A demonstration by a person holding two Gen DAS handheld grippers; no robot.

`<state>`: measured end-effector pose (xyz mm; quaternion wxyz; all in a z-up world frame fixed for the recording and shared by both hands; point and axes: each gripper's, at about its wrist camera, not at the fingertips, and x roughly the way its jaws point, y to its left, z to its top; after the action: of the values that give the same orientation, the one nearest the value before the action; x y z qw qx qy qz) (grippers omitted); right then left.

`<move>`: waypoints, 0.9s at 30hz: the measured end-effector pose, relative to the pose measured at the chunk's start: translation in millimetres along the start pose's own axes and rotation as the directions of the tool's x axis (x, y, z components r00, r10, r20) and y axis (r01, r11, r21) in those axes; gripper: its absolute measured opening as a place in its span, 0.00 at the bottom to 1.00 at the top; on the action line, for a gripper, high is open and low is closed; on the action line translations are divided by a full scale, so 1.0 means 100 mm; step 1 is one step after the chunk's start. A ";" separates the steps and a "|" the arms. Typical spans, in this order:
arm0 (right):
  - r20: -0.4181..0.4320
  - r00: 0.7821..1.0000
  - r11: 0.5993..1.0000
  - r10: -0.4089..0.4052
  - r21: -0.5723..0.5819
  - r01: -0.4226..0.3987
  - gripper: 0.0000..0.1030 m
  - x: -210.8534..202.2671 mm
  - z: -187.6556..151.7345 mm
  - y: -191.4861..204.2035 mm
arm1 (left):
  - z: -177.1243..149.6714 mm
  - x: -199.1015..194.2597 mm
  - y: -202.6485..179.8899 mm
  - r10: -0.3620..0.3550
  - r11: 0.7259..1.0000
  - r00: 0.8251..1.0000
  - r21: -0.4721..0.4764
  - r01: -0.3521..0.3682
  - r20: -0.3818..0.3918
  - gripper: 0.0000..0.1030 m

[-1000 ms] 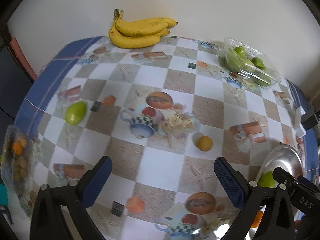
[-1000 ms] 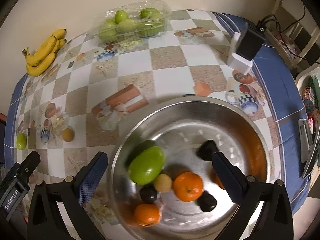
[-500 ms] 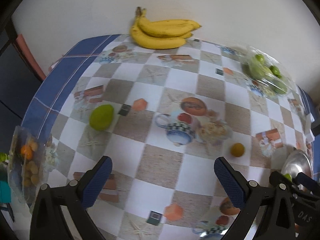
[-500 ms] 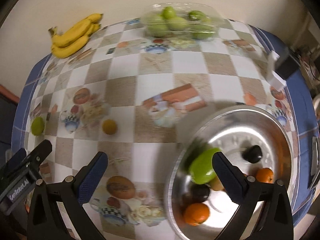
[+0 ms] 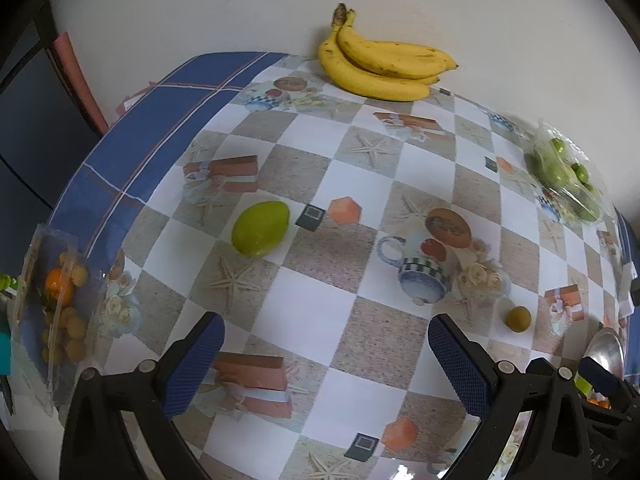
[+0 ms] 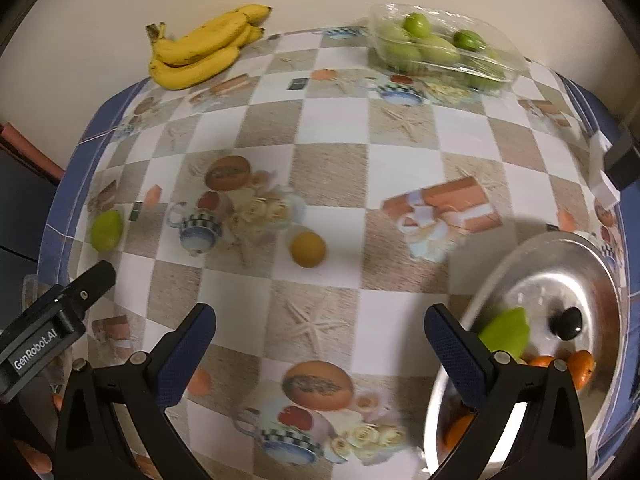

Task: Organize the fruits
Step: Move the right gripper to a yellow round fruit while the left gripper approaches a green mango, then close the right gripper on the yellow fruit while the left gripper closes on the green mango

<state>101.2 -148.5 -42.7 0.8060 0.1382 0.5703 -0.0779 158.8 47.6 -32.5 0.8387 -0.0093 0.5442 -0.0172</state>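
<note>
Mango (image 5: 260, 228), smooth green oval, lying on tablecloth (image 5: 304, 304)

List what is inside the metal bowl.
In the metal bowl: a large green fruit, a dark round fruit and oranges. The right gripper's finger and the picture's edge hide the rest of the bowl's contents.

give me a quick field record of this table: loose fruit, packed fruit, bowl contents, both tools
surface: table under a checked cloth
loose fruit: green mango, small yellow fruit, banana bunch by the wall
packed fruit: clear box of green fruit at the far edge; second clear box of orange and yellow fruit at the left edge
bowl: metal bowl, holding a green mango, oranges, a dark fruit
left tool: open, empty
right tool: open, empty
</note>
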 end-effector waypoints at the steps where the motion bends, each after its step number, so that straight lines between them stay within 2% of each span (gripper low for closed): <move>1: 0.006 1.000 1.000 0.007 -0.003 -0.007 1.00 0.01 0.00 0.03 | 0.00 0.01 0.03 0.000 1.000 1.000 -0.009 0.000 -0.002 1.00; 7: 0.033 0.998 0.999 0.052 0.008 -0.052 1.00 0.08 0.02 0.09 | 0.01 0.05 0.10 -0.034 0.999 0.999 -0.036 0.033 -0.012 1.00; 13: 0.055 0.998 1.000 0.024 -0.008 -0.024 1.00 0.13 0.03 0.13 | 0.03 0.05 0.08 -0.057 0.998 0.998 -0.040 0.057 -0.002 1.00; 16: 0.061 0.997 0.999 0.039 0.012 -0.039 1.00 0.15 0.03 0.10 | 0.04 0.06 0.10 -0.063 0.997 0.998 -0.054 0.063 0.003 1.00; 21: 0.072 0.995 0.997 0.074 0.023 -0.076 1.00 0.17 0.04 0.09 | 0.09 0.06 0.11 -0.059 0.998 0.998 -0.034 0.059 0.019 1.00; 27: 0.070 0.995 0.997 0.075 0.023 -0.076 1.00 0.20 0.07 0.13 | 0.22 0.14 0.14 -0.071 0.997 0.997 0.032 0.070 0.028 1.00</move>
<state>117.6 -137.8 -57.9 0.8257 0.1672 0.5354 -0.0594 185.0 61.2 -37.2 0.8456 -0.0159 0.5308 -0.0548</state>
